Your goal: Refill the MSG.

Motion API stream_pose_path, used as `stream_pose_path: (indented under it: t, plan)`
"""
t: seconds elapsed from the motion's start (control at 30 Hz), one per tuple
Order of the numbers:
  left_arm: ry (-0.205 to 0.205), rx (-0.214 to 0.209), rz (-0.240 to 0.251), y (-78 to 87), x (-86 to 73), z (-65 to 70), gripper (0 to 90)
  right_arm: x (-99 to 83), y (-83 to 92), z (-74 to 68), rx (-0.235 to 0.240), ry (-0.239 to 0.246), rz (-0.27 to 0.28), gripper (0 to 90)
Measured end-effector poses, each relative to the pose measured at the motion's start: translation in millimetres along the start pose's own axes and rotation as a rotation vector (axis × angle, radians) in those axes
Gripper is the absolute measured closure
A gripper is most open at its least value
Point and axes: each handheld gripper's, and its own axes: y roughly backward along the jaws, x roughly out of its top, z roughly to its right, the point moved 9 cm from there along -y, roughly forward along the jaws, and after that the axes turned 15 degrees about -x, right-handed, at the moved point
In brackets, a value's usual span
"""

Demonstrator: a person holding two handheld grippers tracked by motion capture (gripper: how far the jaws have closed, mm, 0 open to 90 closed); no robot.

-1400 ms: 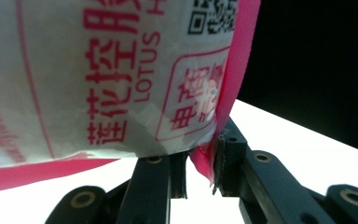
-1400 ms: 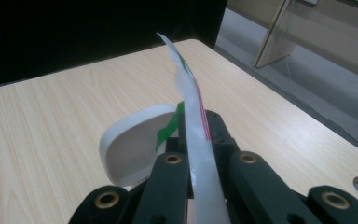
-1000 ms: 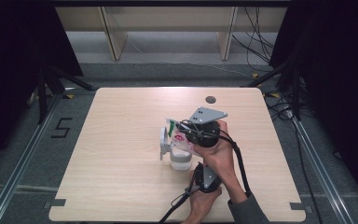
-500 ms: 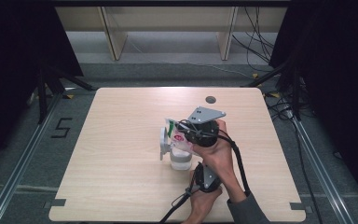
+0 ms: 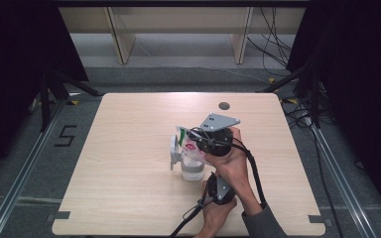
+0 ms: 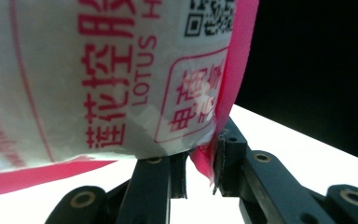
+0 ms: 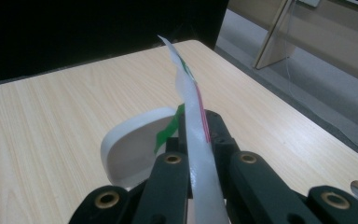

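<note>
A white sachet (image 5: 190, 144) with pink edges, red print and a green mark hangs over a small clear jar (image 5: 192, 171) near the table's middle. The jar's white flip lid (image 5: 173, 151) stands open to its left. My right gripper (image 7: 193, 126) is shut on the sachet's top edge (image 7: 191, 98), seen edge-on, with the lid (image 7: 135, 144) below it. My left gripper (image 6: 200, 163) comes up from the near side and is shut on the sachet's pink lower corner (image 6: 205, 161). The sachet's printed face (image 6: 98, 79) looms close above those jaws. The right hand hides the jar's right side.
The wooden table (image 5: 129, 173) has bare surface on all sides of the jar. A round cable hole (image 5: 223, 105) lies at the back right. Black cables trail from both grippers to the near edge. Shelf legs (image 5: 119, 39) stand on the floor beyond.
</note>
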Motion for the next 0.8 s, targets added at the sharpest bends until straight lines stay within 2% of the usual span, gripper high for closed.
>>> stream_pose_path:
  t: [0.03, 0.17, 0.2, 0.23, 0.43, 0.47, 0.57, 0.67, 0.7, 0.8]
  plan:
    - [0.001, -0.002, -0.001, 0.0, -0.1, 0.2, 77.0, -0.7, 0.6, 0.5, 0.003, -0.001, -0.01, 88.0]
    - [-0.004, 0.002, -0.001, 0.4, -0.1, -0.3, 77.0, 0.9, -0.4, 0.6, -0.004, 0.011, 0.014, 88.0]
    - [-0.002, 0.0, -0.003, 0.4, -0.2, -0.4, 77.1, -0.1, 0.6, 0.2, 0.008, 0.012, 0.001, 88.0]
    - [-0.002, 0.001, -0.001, 0.3, -0.1, -0.1, 77.1, 0.9, -0.6, 0.3, -0.005, 0.003, 0.013, 88.0]
    - [-0.001, -0.001, 0.001, 0.2, 0.1, 0.2, 77.0, -0.4, 0.3, -1.5, 0.004, -0.003, -0.002, 88.0]
    - [-0.002, 0.0, 0.002, 0.3, 0.2, 0.2, 77.0, 1.0, -0.7, 0.5, -0.007, 0.016, 0.015, 88.0]
    - [0.001, -0.002, -0.001, 0.3, 0.0, -0.3, 77.0, 0.3, -0.5, -0.4, 0.0, 0.001, 0.004, 88.0]
    - [-0.006, -0.004, -0.001, 0.1, 0.1, -0.2, 77.0, 0.1, -0.7, -1.4, -0.003, 0.007, 0.002, 88.0]
    - [0.032, -0.014, 0.05, -3.5, 3.4, 2.9, 77.0, -0.2, -0.5, -1.4, 0.001, 0.012, -0.002, 88.0]
    - [0.03, -0.015, 0.046, -3.1, 3.3, 2.8, 77.0, -0.1, -1.9, -2.2, -0.003, 0.015, 0.005, 88.0]
